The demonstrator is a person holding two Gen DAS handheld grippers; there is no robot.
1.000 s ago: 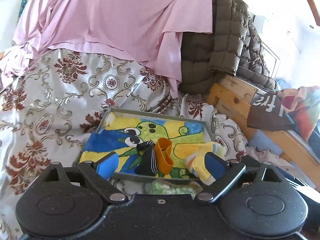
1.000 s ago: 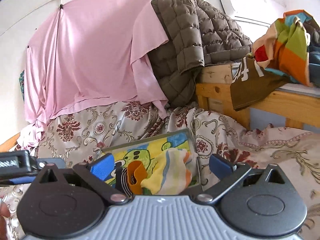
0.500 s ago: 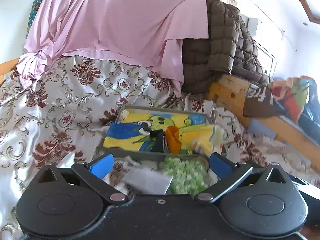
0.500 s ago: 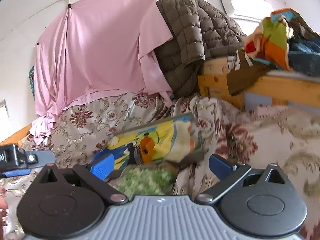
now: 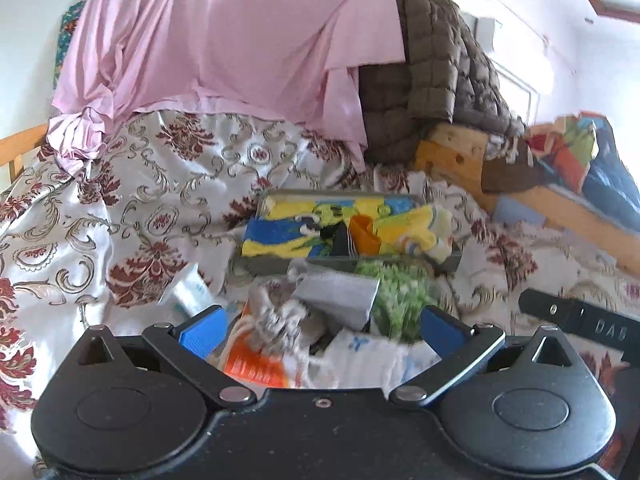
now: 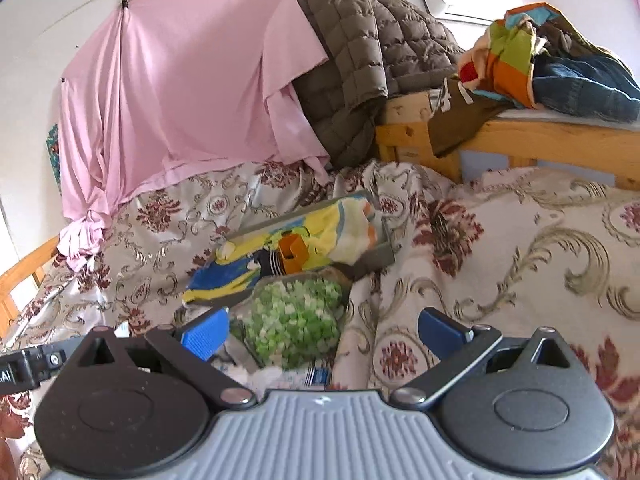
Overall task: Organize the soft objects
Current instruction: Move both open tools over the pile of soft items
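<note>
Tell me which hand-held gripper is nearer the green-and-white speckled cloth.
Right, though only narrowly. The right hand-held gripper has the green-and-white speckled cloth between its open fingers. The left hand-held gripper hangs over the mixed pile, the cloth lying ahead by its right finger.

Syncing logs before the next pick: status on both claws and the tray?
Left claw open, empty, above loose pile. Right claw open, empty. Tray holds yellow cloth, orange piece. Green-speckled item lies outside it, near edge.

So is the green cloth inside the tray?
No, the green cloth lies on the bedspread just in front of the tray, outside its near wall.
</note>
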